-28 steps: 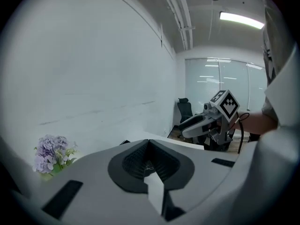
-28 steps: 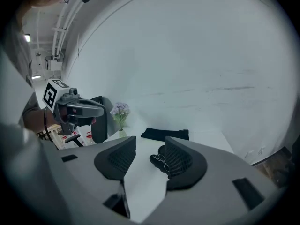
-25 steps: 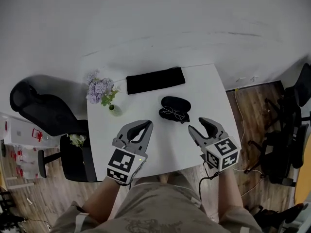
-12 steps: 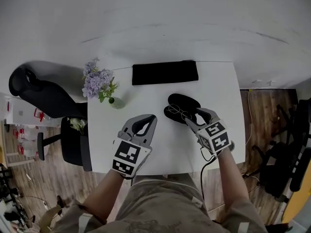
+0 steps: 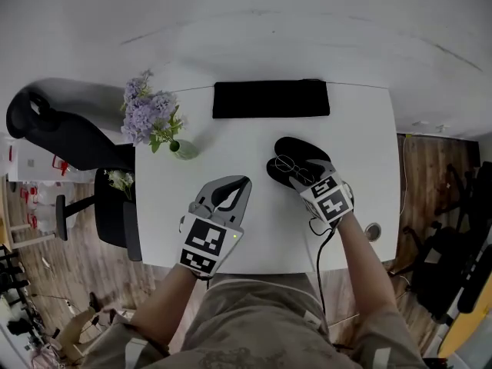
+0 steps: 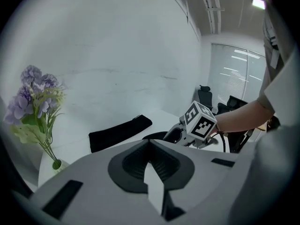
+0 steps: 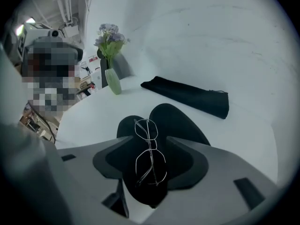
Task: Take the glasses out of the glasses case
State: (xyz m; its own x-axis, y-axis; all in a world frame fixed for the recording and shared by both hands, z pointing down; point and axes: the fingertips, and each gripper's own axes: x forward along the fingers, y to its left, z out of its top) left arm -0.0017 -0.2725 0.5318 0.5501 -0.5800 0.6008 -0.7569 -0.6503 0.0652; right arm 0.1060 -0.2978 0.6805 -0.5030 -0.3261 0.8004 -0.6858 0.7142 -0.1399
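A white table (image 5: 269, 229) is seen from above in the head view, its far edge against the wall at the top of the frame and its near edge at the person's lap. The glasses case (image 5: 301, 151) is found right of centre, opened out with both black halves lying flat on the tabletop. It is kept well apart from the table's right edge and from its near edge. The glasses (image 7: 151, 144), thin wire frames, are lying folded in the case and are not yet taken out.

The right gripper (image 7: 147, 150) is pointed steeply down over the case. Its jaws are spread wide, one on each side of the lower case half, with the glasses between them. Nothing is gripped, and whether the pads touch the case cannot be told. Its cable (image 5: 317, 252) is led over the near edge.

The left gripper (image 5: 243, 183) is held over the lower left part of the table, its jaws brought together at the tips with nothing between them. A strip of bare tabletop is left between the two grippers.

A black pouch (image 5: 269, 98) is laid along the far edge at top centre, parted from the case by a band of bare table. A vase (image 5: 183, 150) with purple flowers (image 5: 146, 114) is stood near the table's upper left corner. A black chair (image 5: 65, 141) is seen beyond the left edge, and wooden floor (image 5: 419, 175) beyond the right edge.
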